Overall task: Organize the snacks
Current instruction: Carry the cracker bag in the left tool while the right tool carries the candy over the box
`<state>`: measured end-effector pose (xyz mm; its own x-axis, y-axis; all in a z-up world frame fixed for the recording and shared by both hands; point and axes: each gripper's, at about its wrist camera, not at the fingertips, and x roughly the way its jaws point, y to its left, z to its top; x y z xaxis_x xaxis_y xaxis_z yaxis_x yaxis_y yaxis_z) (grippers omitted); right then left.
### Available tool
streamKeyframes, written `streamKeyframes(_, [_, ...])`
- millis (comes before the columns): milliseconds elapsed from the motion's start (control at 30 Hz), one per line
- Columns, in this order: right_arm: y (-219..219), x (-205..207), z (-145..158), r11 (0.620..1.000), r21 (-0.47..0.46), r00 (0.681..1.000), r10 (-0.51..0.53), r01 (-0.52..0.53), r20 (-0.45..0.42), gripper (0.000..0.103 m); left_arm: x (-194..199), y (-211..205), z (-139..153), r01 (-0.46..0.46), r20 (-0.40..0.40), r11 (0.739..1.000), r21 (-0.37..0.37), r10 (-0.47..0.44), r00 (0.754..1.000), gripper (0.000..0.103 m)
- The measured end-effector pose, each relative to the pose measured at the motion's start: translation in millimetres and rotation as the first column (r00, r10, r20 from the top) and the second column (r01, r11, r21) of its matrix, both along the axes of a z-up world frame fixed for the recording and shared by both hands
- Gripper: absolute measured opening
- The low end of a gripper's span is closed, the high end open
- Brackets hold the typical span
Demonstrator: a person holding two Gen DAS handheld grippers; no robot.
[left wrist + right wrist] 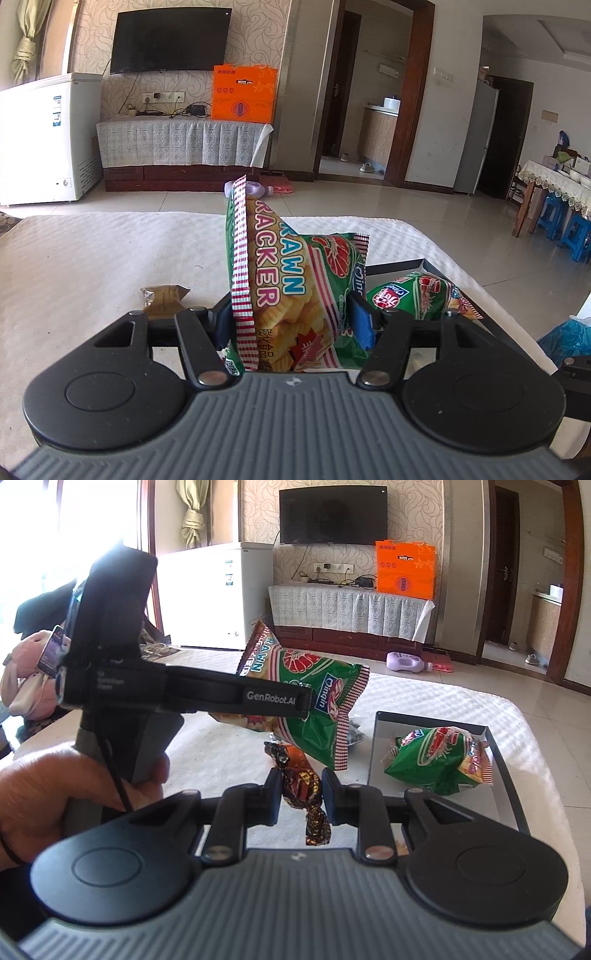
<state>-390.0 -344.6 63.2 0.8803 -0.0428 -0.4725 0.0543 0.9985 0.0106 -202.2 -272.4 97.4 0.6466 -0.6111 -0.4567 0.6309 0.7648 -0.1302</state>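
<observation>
The prawn cracker bag (pixel 295 295) was in my left gripper (pixel 291 317), the jaws clamped across its lower body with its striped seal standing up above them. It felt like what it looked: puffed with air, light, crinkly film that slides under the pads and caves if squeezed hard, with brittle crackers inside. I judged the better hold was low and across the flat of the pack or on a crimped seam, not on the swollen middle, where the contents could crush.

From the right wrist view the same bag (pixel 314 701) hung above the table, just to the left of the tray (pixel 388 753). A second, smaller green bag (pixel 439 760) already lay inside the tray.

My right gripper (pixel 301 794) had its jaws closed on a dark foil-wrapped candy (pixel 304 786), pinched at the body with a twisted end dangling below. That piece was small, firm and slippery in its wrapper, so a grip on the body rather than the twist seemed safest.

Left of the tray, on the white table (pixel 92 266), one brown wrapped sweet (pixel 164 295) lay loose; whether more sat behind the bag I could not tell.
</observation>
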Motion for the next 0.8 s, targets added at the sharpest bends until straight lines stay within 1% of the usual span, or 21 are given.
streamKeyframes(300, [-14.6,-6.6,-1.1,0.999,-0.001,0.999,-0.041,0.041,0.001,0.026,-9.5,-17.1,-1.6,0.043,0.013,0.999,0.009,-0.043,0.999,0.067])
streamKeyframes(800, [-44.3,-22.4,-4.2,0.989,0.020,0.990,-0.144,0.144,-0.001,0.026,-23.6,-50.2,-10.7,0.134,0.008,0.991,0.014,-0.134,0.991,0.067])
